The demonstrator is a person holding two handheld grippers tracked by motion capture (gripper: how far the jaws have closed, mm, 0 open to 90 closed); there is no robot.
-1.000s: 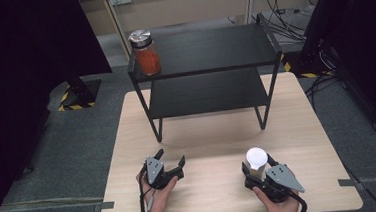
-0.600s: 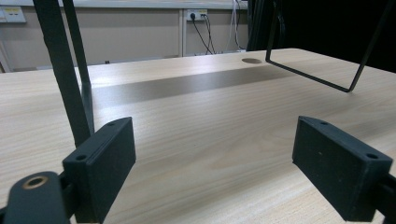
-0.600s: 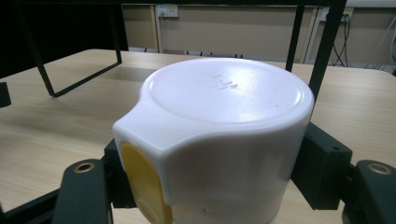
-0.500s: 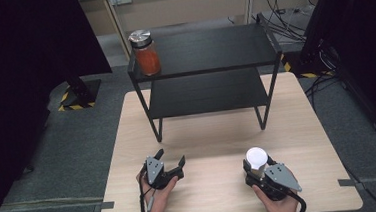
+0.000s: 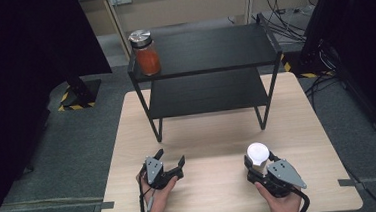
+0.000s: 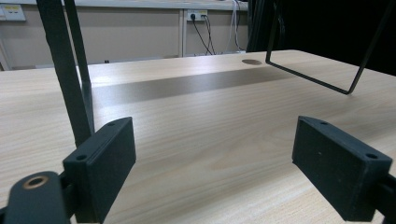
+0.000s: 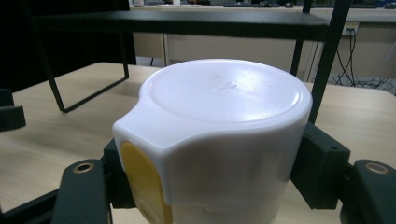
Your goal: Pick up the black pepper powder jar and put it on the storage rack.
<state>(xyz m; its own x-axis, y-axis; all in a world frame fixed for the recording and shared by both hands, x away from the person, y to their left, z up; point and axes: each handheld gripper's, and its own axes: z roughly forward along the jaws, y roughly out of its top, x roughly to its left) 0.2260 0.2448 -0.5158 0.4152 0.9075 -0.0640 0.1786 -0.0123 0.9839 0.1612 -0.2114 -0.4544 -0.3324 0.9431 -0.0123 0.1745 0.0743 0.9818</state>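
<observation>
On the pale wooden worktop [image 5: 218, 134] stands a black two-tier metal shelf rack [image 5: 208, 64], set toward the far edge. A glass jar with a silver lid and orange-red contents [image 5: 144, 53] sits upright on the rack's top shelf, at its front left corner. Near the worktop's front edge, the left claw [image 5: 169, 161] rests low with its two black jaws spread wide and nothing between them; the left gripper view shows bare wood grain in the gap and a rack leg just beyond. Well apart to the right, the right claw [image 5: 255, 165] pinches a white round-lidded plastic container with a yellow flip tab [image 7: 219, 135], both jaws pressed against its sides below the lid, the container upright just above the worktop
</observation>
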